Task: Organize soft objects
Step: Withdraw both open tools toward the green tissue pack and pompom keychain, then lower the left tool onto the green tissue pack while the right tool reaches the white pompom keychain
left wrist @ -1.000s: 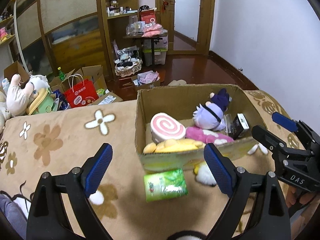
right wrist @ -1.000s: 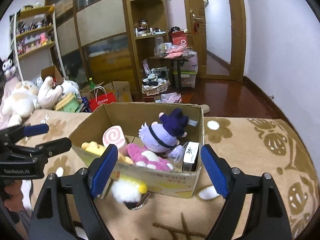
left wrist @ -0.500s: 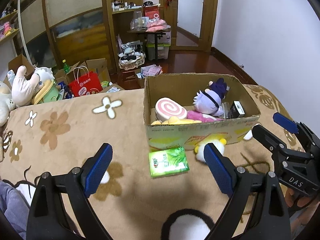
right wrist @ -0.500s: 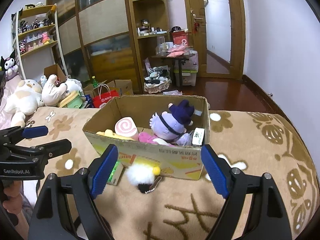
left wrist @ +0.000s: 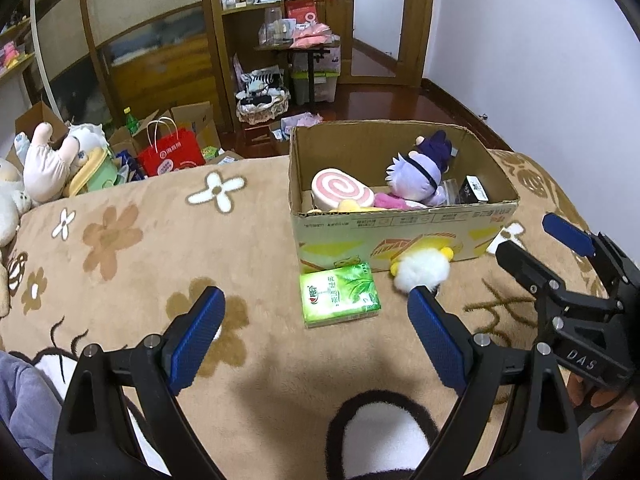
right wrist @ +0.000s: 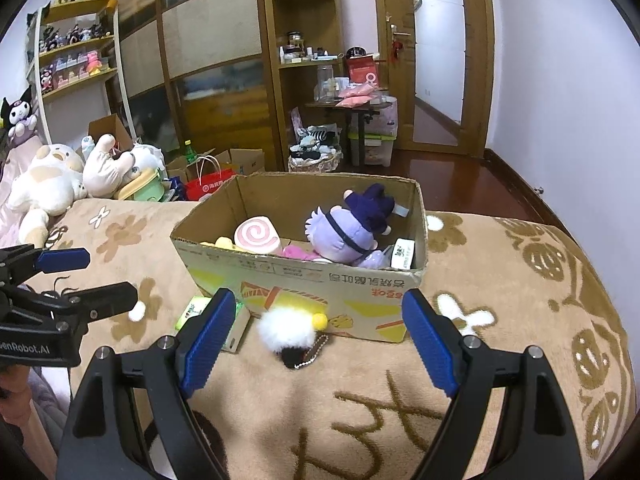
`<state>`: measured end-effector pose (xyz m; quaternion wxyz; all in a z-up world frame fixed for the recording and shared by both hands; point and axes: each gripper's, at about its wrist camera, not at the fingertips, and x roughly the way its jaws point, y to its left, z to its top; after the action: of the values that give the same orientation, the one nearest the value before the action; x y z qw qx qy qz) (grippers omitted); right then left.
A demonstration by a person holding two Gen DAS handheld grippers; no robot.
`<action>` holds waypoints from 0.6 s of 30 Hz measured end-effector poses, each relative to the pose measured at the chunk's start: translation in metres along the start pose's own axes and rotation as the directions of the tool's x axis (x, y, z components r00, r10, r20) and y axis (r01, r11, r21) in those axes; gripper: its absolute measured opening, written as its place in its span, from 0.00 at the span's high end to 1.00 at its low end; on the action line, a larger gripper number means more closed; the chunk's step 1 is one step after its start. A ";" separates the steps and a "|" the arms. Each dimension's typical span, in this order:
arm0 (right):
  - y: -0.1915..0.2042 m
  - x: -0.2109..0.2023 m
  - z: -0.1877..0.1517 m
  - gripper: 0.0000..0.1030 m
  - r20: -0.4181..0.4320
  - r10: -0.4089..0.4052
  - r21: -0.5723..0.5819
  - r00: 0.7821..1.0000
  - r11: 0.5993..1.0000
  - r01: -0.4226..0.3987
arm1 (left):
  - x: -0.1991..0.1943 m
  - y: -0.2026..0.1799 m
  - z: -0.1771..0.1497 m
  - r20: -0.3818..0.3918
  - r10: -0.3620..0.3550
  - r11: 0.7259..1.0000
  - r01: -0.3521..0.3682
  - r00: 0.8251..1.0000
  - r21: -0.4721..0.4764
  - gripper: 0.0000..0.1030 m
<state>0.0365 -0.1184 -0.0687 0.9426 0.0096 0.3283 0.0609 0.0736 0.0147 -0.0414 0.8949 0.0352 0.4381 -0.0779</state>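
Both my grippers were empty, jaws spread wide, nothing between the pads. Left gripper (left wrist: 316, 324) hovered over the tan flower-pattern blanket (left wrist: 140, 248), angled down toward the green tissue pack (left wrist: 339, 294). Right gripper (right wrist: 316, 332) sat off to its right, pointing at the front wall of the cardboard box (right wrist: 304, 280).

Box stood open on the blanket. Inside:
- pink swirl-roll plush (left wrist: 342, 189) at the left side
- purple plush doll (left wrist: 418, 174) with a dark hat, leaning toward the back right
- pink plush (left wrist: 390, 201) lying low between those two
- yellow plush (left wrist: 350, 205) tucked under the swirl roll
- small black-and-white carton (left wrist: 474, 189) at the right end

Still outside the box:
- tissue pack lay flat on the blanket, touching or just short of the box's front left corner; I couldn't tell which
- white fluffy keychain plush (right wrist: 286, 330) with yellow bits and a ball chain, right against the box's front wall, just beside the tissue pack. In the right wrist view it sat between my open fingers, but ahead of them, not touched.

Past the blanket's far left edge was a pile of stuffed animals (right wrist: 48, 180) and a red shopping bag (left wrist: 172, 156) on the floor.
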 end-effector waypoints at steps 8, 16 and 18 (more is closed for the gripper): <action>0.004 0.012 -0.004 0.13 -0.026 -0.004 -0.016 1.000 1.000 0.003 | 0.014 0.007 0.003 -0.030 -0.011 1.000 0.010 0.999 -0.029 0.11; 0.004 0.031 -0.010 0.13 -0.058 -0.014 -0.021 0.998 1.000 0.013 | 0.038 0.014 0.011 -0.076 -0.038 0.997 0.033 0.996 -0.070 0.11; 0.004 0.035 -0.011 0.13 -0.065 -0.019 -0.022 0.998 1.000 0.017 | 0.044 0.015 0.012 -0.088 -0.045 0.996 0.038 0.995 -0.074 0.11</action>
<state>0.0568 -0.1109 -0.0988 0.9320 -0.0055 0.3580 0.0563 0.1121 0.0229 -0.0688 0.8731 -0.0031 0.4811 -0.0788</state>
